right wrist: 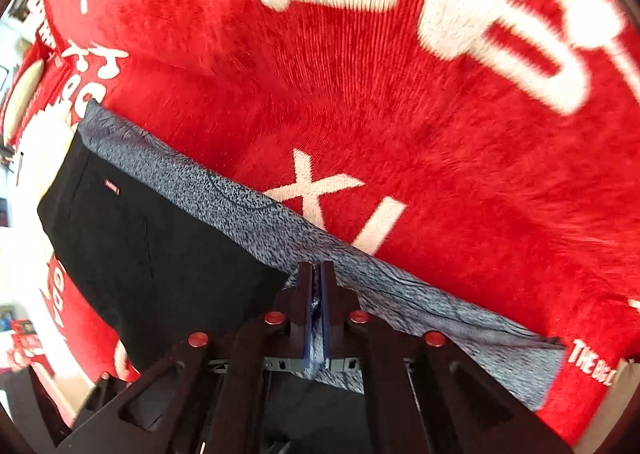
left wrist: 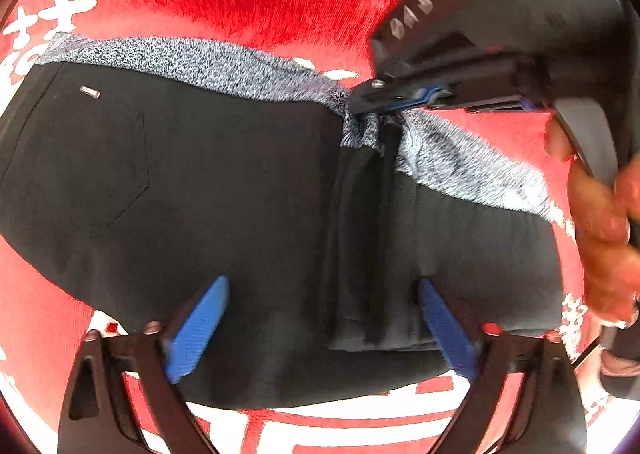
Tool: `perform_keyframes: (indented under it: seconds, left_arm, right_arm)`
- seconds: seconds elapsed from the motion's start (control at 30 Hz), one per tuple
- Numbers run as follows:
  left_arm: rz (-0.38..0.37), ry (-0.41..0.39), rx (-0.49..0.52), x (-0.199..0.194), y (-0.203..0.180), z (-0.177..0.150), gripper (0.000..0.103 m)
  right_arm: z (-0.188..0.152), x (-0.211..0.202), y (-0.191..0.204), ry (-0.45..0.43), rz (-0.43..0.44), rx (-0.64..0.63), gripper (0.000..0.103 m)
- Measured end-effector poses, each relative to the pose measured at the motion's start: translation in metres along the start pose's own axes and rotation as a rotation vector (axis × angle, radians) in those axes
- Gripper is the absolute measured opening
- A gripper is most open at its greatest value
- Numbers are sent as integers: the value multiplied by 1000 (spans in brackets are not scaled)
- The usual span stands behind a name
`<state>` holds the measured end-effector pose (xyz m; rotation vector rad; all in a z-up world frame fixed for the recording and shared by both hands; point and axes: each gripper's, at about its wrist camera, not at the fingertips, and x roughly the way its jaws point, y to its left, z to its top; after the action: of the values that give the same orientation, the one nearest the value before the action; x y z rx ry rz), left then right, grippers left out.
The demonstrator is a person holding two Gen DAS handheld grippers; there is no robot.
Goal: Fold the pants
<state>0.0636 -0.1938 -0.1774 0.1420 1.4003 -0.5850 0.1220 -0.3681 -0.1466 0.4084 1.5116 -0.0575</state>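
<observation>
My pants [left wrist: 208, 182] are black, with a waistband [left wrist: 208, 62] in speckled grey and white — a fine marled pattern — and a tiny silver tag [left wrist: 90, 91] at the upper left. Under them the blanket [right wrist: 440, 134] is bright red plush with big white lettering. My left gripper [left wrist: 324, 318] has blue textured pads [left wrist: 198, 328] on black arms — red rivets too.

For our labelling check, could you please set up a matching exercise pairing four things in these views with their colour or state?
Column one:
1. left gripper
2. right gripper
3. waistband
4. blanket

Column two:
A. red with white lettering
B. speckled grey
C. open above the black pants
D. shut on the waistband

Pairs: 1-C, 2-D, 3-B, 4-A.
</observation>
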Motion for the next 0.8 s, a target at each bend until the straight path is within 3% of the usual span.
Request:
perform_keyframes:
  seconds: [0.13,0.23,0.3,0.33,0.5,0.63,0.7,0.8]
  left_arm:
    - [-4,6,12,-8,7,-4,99]
    - [10,-10,9,-19,13,1,99]
    - [50,-50,27,-31,18,12,99]
    - [58,-63,31,-34,20,17,99]
    - [126,-124,27,-45,46,70,99]
    - [222,-125,13,-31,71,105,99]
    - [269,-92,-2,-24,83,118,99]
    - [300,-114,15,-25,95,126,99]
  right_arm:
    - [-7,-13,-12,-49,68,80,12]
    - [-24,-43,-23,-123,62,80,24]
    - [-41,-64,-38,-163,-1,100,47]
    - [-52,-72,-48,-180,-24,124,50]
    - [-99,-82,-81,-170,-71,225,51]
    - [-129,-53,-100,-99,-53,318,51]
    - [-142,-47,-97,-135,-61,323,51]
    - [-144,-53,-81,-149,-127,273,51]
